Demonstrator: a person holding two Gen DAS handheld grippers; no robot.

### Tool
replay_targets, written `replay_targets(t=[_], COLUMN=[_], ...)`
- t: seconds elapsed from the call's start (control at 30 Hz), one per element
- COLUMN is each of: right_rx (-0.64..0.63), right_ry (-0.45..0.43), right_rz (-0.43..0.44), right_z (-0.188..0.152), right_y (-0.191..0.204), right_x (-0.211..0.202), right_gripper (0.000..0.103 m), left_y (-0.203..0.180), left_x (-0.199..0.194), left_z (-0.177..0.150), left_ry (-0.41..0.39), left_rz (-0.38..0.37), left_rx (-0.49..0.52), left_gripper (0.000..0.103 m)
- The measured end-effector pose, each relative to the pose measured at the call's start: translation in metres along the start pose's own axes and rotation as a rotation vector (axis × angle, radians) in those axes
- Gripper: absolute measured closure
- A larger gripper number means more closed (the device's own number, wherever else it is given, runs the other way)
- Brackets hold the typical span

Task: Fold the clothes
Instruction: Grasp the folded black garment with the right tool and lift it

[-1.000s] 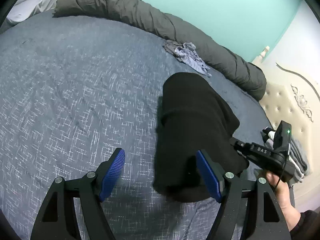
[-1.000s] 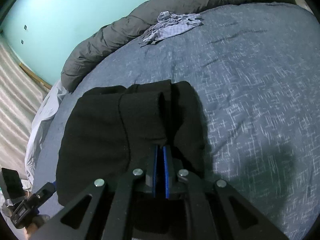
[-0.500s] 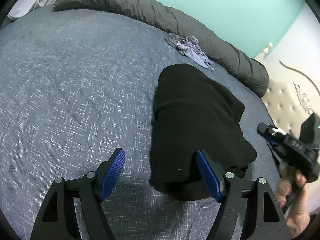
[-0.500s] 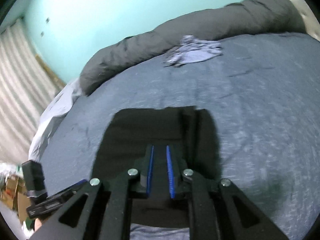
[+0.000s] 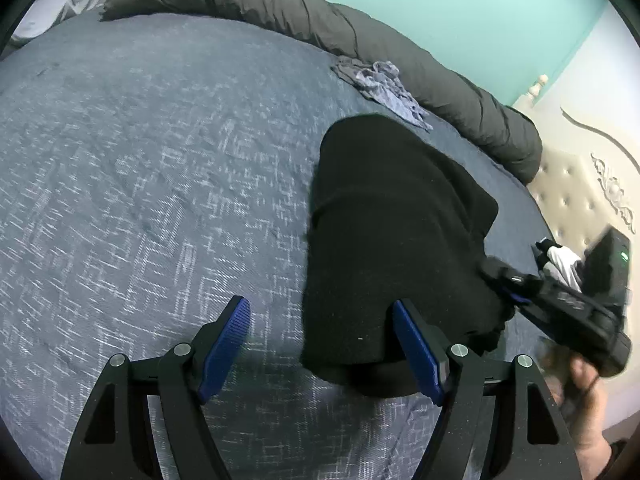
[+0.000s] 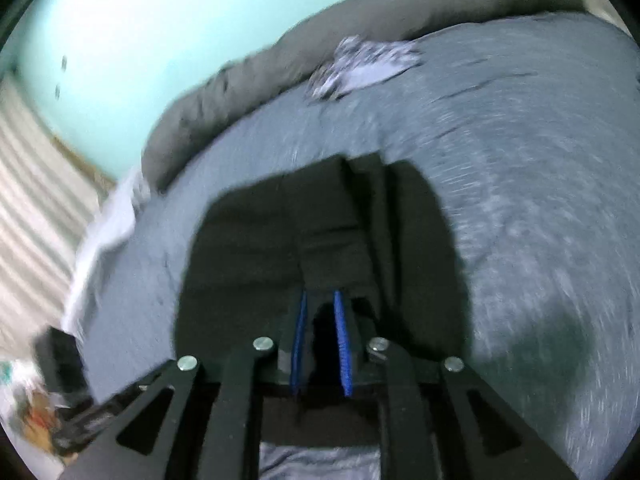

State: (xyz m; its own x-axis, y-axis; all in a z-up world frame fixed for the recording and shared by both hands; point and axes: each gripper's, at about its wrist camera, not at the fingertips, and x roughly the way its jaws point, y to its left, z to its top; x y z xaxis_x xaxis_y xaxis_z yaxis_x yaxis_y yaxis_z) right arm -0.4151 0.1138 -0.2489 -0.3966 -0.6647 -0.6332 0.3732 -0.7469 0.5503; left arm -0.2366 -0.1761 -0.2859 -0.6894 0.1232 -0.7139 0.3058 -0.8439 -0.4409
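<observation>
while hovering low over the blue bedspread, kept the left gripper spread wide, blue pads well apart – right pad edge just over the near end of the black garment, gripping nothing. from the right wrist view, blurred by motion: right gripper with pads a narrow gap apart, poised at the near edge of the black garment; could not tell whether cloth sat between them. lay folded into a thick bundle on the bedspread, right of the bed's middle in the left view. held the right gripper beside the bundle's right edge, hand below it. farther off – a crumpled grey-lilac cloth on the bedspread, just before the rolled grey duvet along the far edge. beyond that, a teal wall and a cream tufted headboard.
</observation>
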Motion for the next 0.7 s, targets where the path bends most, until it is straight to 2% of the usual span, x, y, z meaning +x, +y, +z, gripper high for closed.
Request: replay_targets(t=[0.07,0.13,0.2,0.4,0.53,0.7], right_rx=[0.034,0.060,0.089,0.150,0.180,0.287], right_ry=[-0.032,-0.033,-0.015,0.072,0.105,0.123], right_rz=[0.025,0.052,0.074,0.117,0.134,0.115], right_z=[-0.013,-0.031,-0.047,-0.084,-0.097,-0.104], right_y=[-0.002,-0.002,-0.002,0.016,0.030,0.028], right_x=[-0.020,-0.030,-0.030,-0.005,0.017,0.046], right_gripper=[0.080,0.069,0.067,0.064,0.049,0.049], left_y=[0.004,0.007,0.014,0.039,0.056,0.074], left_x=[-0.006,-0.012,-0.022,-0.049,-0.061,-0.073], left_z=[0.003,0.006,0.006,0.002,-0.001,-0.003], left_ry=[-0.019,-0.037,-0.057,-0.087,-0.093,-0.104], left_rz=[0.001,0.001,0.004,0.017,0.025,0.028], left_rx=[-0.013,-0.027,-0.041,-0.083,-0.100,-0.115], left_gripper=[0.026,0.026,0.026,0.026,0.026,0.026])
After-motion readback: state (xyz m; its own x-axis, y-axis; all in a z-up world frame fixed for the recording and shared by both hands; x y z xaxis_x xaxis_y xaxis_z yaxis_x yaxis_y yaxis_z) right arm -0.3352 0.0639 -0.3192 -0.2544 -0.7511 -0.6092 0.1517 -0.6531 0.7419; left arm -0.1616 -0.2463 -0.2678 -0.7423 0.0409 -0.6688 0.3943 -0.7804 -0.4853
